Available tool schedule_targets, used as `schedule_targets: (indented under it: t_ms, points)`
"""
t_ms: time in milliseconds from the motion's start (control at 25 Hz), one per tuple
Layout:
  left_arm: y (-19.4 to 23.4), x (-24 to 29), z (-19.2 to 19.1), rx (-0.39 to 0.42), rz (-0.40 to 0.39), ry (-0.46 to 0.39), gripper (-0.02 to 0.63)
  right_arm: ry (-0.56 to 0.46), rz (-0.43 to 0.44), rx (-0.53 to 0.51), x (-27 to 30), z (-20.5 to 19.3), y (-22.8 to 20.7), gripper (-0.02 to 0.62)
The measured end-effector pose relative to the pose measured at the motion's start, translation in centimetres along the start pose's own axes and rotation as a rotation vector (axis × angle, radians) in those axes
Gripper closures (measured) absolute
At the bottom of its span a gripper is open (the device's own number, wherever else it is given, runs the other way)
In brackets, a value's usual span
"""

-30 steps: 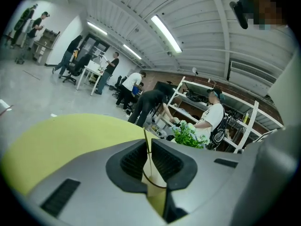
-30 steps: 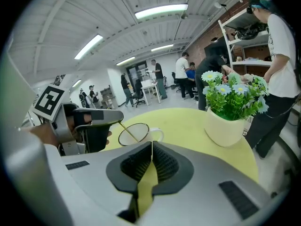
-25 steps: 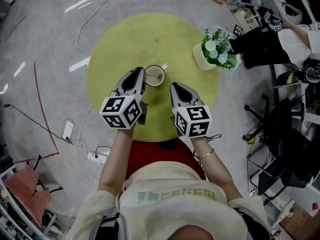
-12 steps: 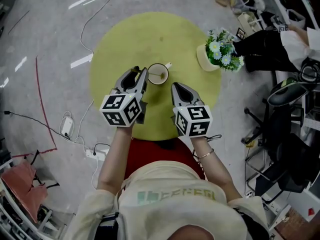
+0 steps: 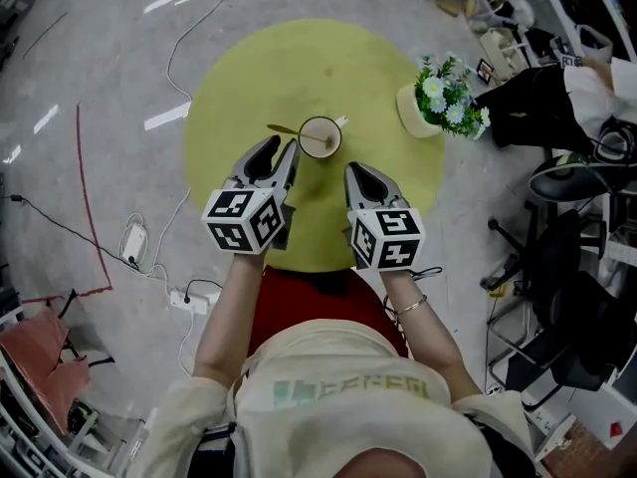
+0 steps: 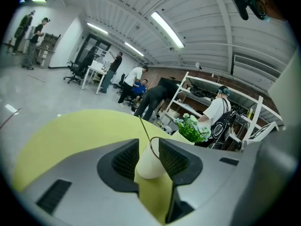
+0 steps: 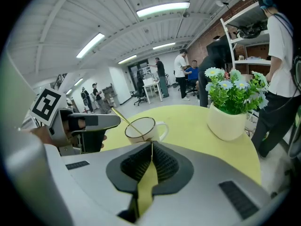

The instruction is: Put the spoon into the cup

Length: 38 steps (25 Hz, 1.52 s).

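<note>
I see a grey floor (image 5: 80, 68) crossed by cables (image 5: 169, 58), a round yellow-green surface (image 5: 239, 78), black chairs (image 5: 575, 267) at right, and ceiling strip lights (image 7: 162, 8) overhead.

Round yellow-green table (image 5: 239, 78), white flowerpot (image 5: 409, 109) near its right edge, cables (image 5: 133, 242) on grey floor (image 5: 80, 78).

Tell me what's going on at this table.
A person holds a hand-held gripper in each hand over a round yellow-green table. The spoon sits in the cup, handle leaning out over the rim. The left hand-held gripper is open beside the cup; the right hand-held gripper is shut and empty, short of it.
</note>
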State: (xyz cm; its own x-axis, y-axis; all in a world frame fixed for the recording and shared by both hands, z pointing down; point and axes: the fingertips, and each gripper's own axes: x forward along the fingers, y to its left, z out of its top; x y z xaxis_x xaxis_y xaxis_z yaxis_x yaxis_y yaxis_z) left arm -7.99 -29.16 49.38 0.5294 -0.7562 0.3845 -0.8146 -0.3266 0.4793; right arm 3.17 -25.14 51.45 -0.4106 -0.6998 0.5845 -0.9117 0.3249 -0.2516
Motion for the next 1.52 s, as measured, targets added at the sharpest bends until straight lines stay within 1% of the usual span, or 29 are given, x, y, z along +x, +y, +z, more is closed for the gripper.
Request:
schedule_targets:
  t_ms: [360,480,680,840,1000,1160,1520]
  points:
    - [-0.2,-2.5,-1.9,-0.004,0.046,-0.002,0.483,-0.016,-0.003,-0.005,-2.1,-1.2,0.4,0.558]
    - [-0.5,-3.6,-2.6,0.018,0.061,0.006,0.488,-0.023,-0.005,-0.007,-3.1,-1.6,0.6,0.558]
    - [-1.3,-5.4,-3.6,0.073,0.086,0.023,0.523,-0.038,-0.010,-0.008,-4.9,-2.4,0.9,0.558]
    - [-1.9,-6.7,-4.0,0.090,0.091,0.015,0.546,-0.052,-0.015,-0.010,-6.1,-3.0,1.2,0.558]
    - [-3.0,-7.9,-4.1,0.134,0.087,0.013,0.568,-0.067,-0.016,-0.013,-7.4,-3.4,1.5,0.558]
    - [-4.4,-8.6,-4.3,0.166,0.085,0.005,0.574,-0.084,-0.016,-0.014,-8.9,-3.6,1.2,0.558]
    - [-6.6,-10.7,-4.8,0.203,0.091,-0.012,0.581,-0.141,-0.016,-0.020,-11.8,-3.5,1.0,0.558]
